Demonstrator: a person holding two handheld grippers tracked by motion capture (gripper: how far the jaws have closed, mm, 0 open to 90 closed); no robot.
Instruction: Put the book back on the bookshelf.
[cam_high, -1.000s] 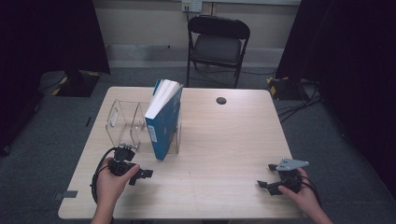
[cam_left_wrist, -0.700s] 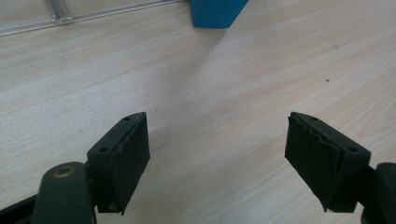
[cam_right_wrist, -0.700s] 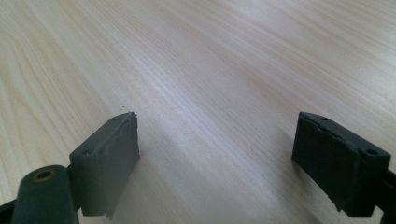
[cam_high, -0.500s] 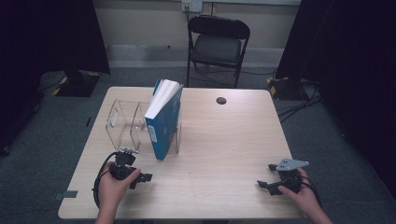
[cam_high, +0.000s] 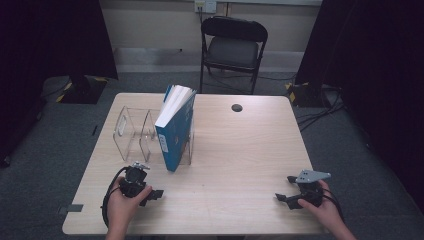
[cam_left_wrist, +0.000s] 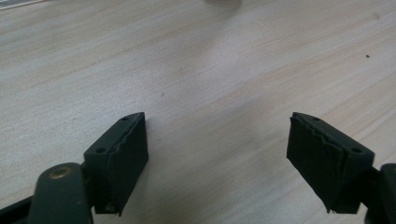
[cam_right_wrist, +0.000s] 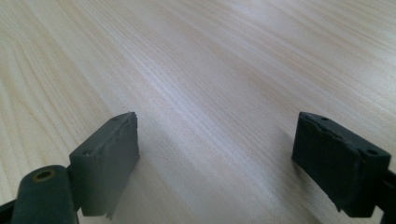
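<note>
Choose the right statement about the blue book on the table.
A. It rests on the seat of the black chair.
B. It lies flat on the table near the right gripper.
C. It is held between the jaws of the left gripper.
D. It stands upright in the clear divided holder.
D: in the high view the blue book stands on its edge in the rightmost slot of the clear holder, apart from both grippers.

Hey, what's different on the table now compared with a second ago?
The left gripper has drawn back a little toward the table's near edge, away from the clear rack; its fingers have just opened slightly, with nothing between them. The right gripper, the blue book and the rack stayed put.
</note>
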